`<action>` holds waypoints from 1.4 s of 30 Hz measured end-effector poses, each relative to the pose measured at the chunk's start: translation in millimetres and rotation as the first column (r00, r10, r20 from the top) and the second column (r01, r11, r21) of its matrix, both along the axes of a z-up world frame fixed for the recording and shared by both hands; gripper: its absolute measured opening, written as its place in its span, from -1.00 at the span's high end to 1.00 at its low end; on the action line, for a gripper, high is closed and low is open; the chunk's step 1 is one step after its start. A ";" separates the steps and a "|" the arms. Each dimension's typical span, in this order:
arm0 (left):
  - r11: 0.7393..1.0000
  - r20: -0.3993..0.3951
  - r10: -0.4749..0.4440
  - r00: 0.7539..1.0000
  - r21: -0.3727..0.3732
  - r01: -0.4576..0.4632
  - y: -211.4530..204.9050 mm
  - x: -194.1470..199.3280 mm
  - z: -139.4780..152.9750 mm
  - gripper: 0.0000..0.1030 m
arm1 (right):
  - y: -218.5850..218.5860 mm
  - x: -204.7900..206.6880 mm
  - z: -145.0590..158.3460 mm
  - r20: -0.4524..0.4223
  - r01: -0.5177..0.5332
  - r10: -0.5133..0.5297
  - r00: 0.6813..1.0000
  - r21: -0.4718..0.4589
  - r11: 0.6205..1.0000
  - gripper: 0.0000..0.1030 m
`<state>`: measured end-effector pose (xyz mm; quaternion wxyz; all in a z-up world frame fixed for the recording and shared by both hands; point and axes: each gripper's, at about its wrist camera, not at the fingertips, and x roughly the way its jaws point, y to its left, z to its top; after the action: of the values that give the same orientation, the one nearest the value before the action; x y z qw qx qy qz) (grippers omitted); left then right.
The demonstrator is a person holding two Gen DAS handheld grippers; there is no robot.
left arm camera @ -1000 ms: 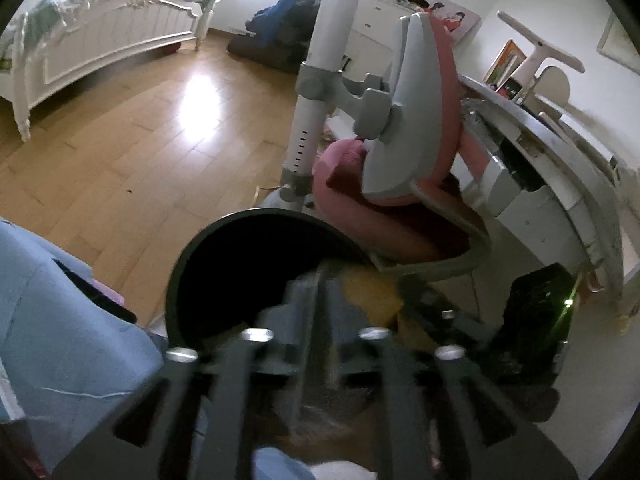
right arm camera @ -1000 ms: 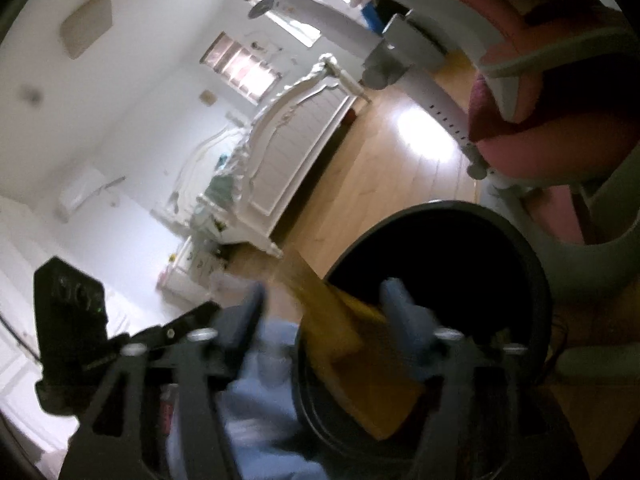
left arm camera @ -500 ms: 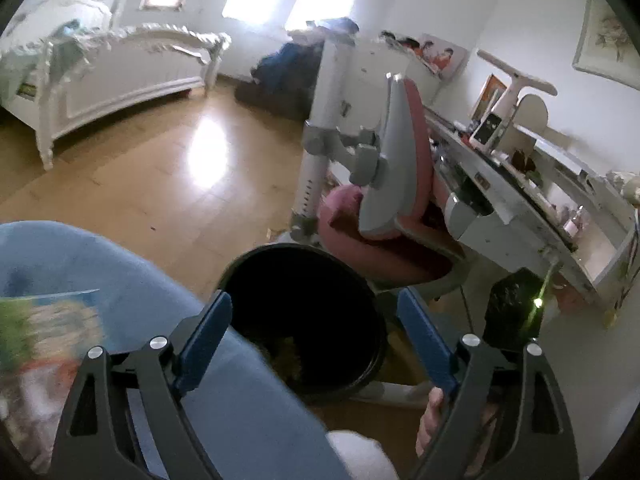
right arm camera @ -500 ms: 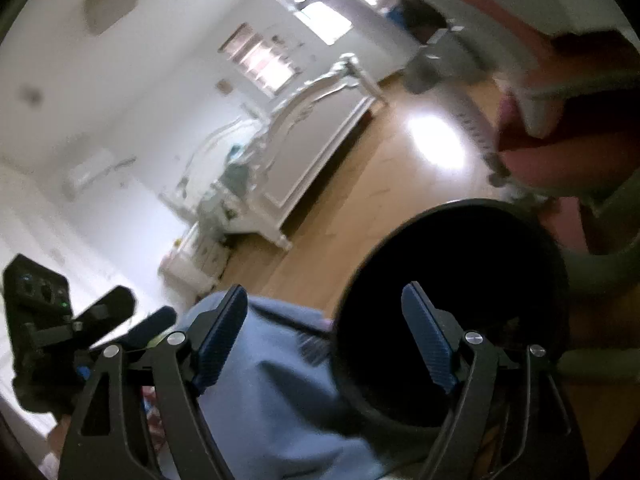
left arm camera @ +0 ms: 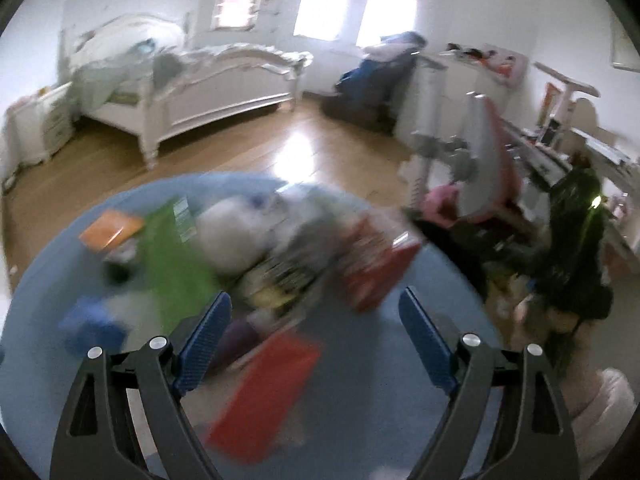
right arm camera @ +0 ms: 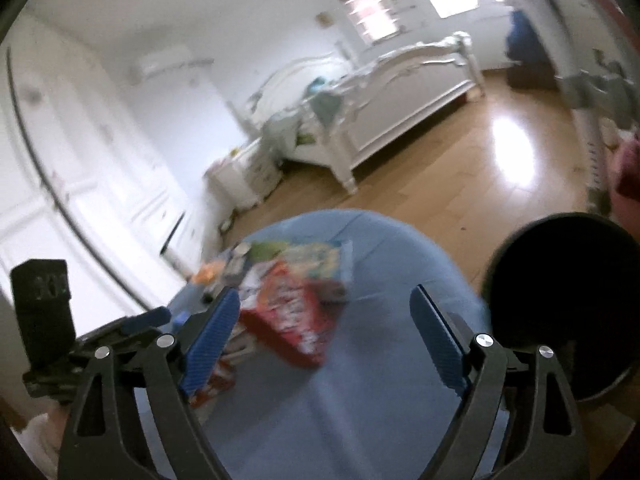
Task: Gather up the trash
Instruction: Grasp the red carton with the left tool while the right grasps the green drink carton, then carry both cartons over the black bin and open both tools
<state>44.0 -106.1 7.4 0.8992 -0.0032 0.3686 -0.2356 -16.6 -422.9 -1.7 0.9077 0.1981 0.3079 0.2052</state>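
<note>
A round table with a blue cloth (left arm camera: 360,400) (right arm camera: 360,400) carries a blurred heap of trash: a green packet (left arm camera: 176,256), an orange packet (left arm camera: 110,230), red packets (left arm camera: 376,272) (left arm camera: 264,396) and crumpled white paper (left arm camera: 236,232). In the right wrist view a red snack bag (right arm camera: 292,316) lies mid-table. The black trash bin (right arm camera: 560,304) stands right of the table. My left gripper (left arm camera: 312,320) is open and empty above the heap. My right gripper (right arm camera: 324,320) is open and empty over the red bag. The left gripper also shows in the right wrist view (right arm camera: 132,324).
A white bed (left arm camera: 208,92) (right arm camera: 400,92) stands across the wooden floor (left arm camera: 280,148). A pink and grey desk chair (left arm camera: 480,160) and a cluttered desk (left arm camera: 560,152) are at the right. A nightstand (right arm camera: 248,176) stands beside the bed.
Both grippers opened; a yellow piece went into the bin. Both then swung left, away from the bin and over the table's heap.
</note>
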 end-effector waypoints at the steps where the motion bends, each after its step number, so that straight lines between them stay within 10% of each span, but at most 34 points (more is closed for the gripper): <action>1: 1.000 -0.013 0.015 1.000 0.013 -0.014 11.3 -0.4 -5.7 -0.65 | 8.4 2.2 1.5 -0.002 -0.009 0.009 1.000 -0.015 1.000 -0.67; 8: 0.996 -0.061 -0.017 0.998 0.083 0.022 29.7 -4.6 -30.6 -0.65 | 65.7 37.3 44.8 0.073 -0.152 0.188 0.979 -0.344 0.927 -0.90; 9: 0.995 -0.061 -0.026 0.998 0.091 0.031 29.4 -6.7 -34.3 -0.65 | 77.2 43.9 51.0 0.067 -0.197 0.246 0.967 -0.416 0.888 -0.90; 15: 0.991 -0.066 -0.054 0.996 0.117 0.061 20.2 -2.2 -46.1 -0.30 | 157.3 95.3 44.9 -0.243 -0.497 0.543 0.804 -0.776 0.388 -0.90; 21: 0.994 -0.098 -0.084 0.992 0.067 0.091 25.2 -0.1 -51.0 0.04 | 168.2 120.3 8.0 -0.425 -0.619 0.570 0.703 -0.761 0.196 -0.85; 22: 0.992 -0.099 -0.099 0.990 0.065 0.106 24.1 -1.1 -50.7 0.14 | 167.9 122.3 1.5 -0.443 -0.635 0.569 0.693 -0.749 0.191 -0.53; 24: 0.991 -0.100 -0.115 0.988 0.063 0.122 23.3 -2.7 -51.4 0.29 | 167.3 126.5 -3.5 -0.462 -0.654 0.562 0.686 -0.730 0.199 -0.18; 29: 0.993 -0.102 -0.116 0.988 0.024 0.119 30.8 -3.2 -52.6 0.39 | 166.5 122.3 9.2 -0.386 -0.625 0.589 0.710 -0.730 0.275 -0.11; 31: 0.995 -0.098 -0.104 0.990 -0.013 0.104 37.8 -4.4 -48.4 0.39 | 158.1 116.4 27.9 -0.306 -0.584 0.599 0.741 -0.733 0.348 -0.08; 36: 0.995 -0.046 -0.067 0.997 -0.076 0.063 47.6 -6.4 -24.8 0.39 | 123.4 91.3 92.5 0.008 -0.418 0.530 0.848 -0.606 0.677 -0.08; 42: 0.989 0.020 -0.051 0.999 -0.138 0.053 34.2 -7.4 13.7 0.39 | 64.3 46.0 125.8 0.222 -0.260 0.329 0.918 -0.290 0.921 -0.07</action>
<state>36.6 -71.9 21.0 0.8933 -0.0543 0.3441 -0.2841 29.4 -358.6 124.0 0.9169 0.0014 0.2333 0.3239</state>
